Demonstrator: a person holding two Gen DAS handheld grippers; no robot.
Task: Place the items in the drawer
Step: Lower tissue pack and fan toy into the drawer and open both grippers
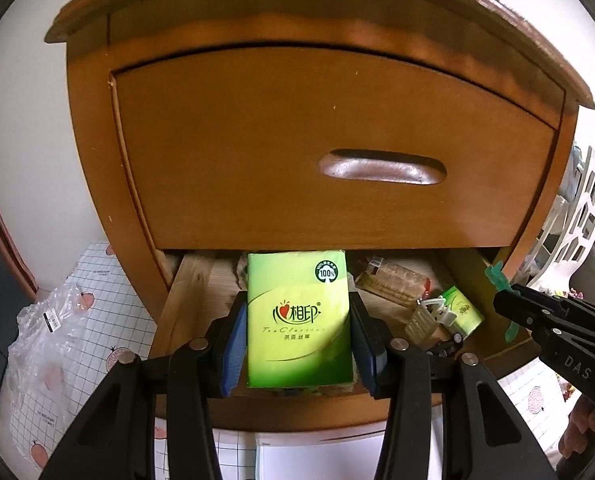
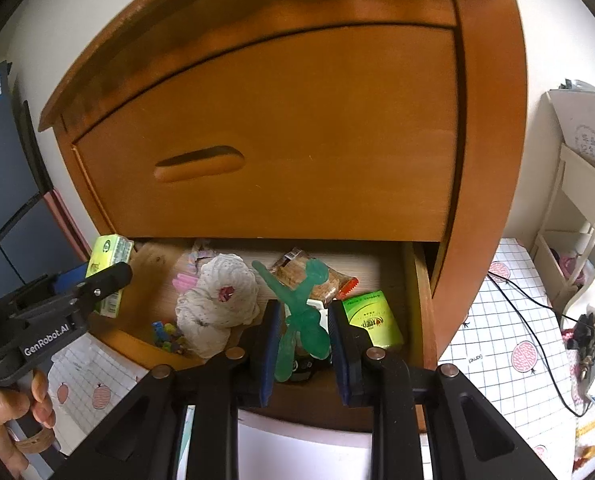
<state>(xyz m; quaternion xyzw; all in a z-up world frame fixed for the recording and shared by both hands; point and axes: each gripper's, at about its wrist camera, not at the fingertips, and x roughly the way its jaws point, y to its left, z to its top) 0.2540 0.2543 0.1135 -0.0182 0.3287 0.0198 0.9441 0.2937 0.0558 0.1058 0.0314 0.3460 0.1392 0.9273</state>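
Observation:
The lower drawer (image 1: 169, 312) of a wooden nightstand stands pulled out. My left gripper (image 1: 297, 305) is shut on a green tissue pack (image 1: 297, 336), held upright over the drawer's left half. From the right wrist view, that tissue pack (image 2: 111, 256) and the left gripper (image 2: 105, 280) sit at the drawer's left edge. My right gripper (image 2: 304, 308) is shut on a translucent green toy figure (image 2: 297, 300) above the drawer's (image 2: 417, 280) right half. In the left view the right gripper (image 1: 505, 300) enters from the right, and the toy (image 1: 497, 274) sticks out of it.
Inside the drawer lie a white crocheted bundle (image 2: 221, 304), a snack packet (image 2: 339, 280), a small green pack (image 2: 371, 316), a padlock (image 1: 425, 318) and small coloured bits. The upper drawer (image 1: 337, 152) is closed. A plastic bag (image 1: 45, 328) lies on the gridded floor mat, a white shelf (image 2: 577, 208) stands right.

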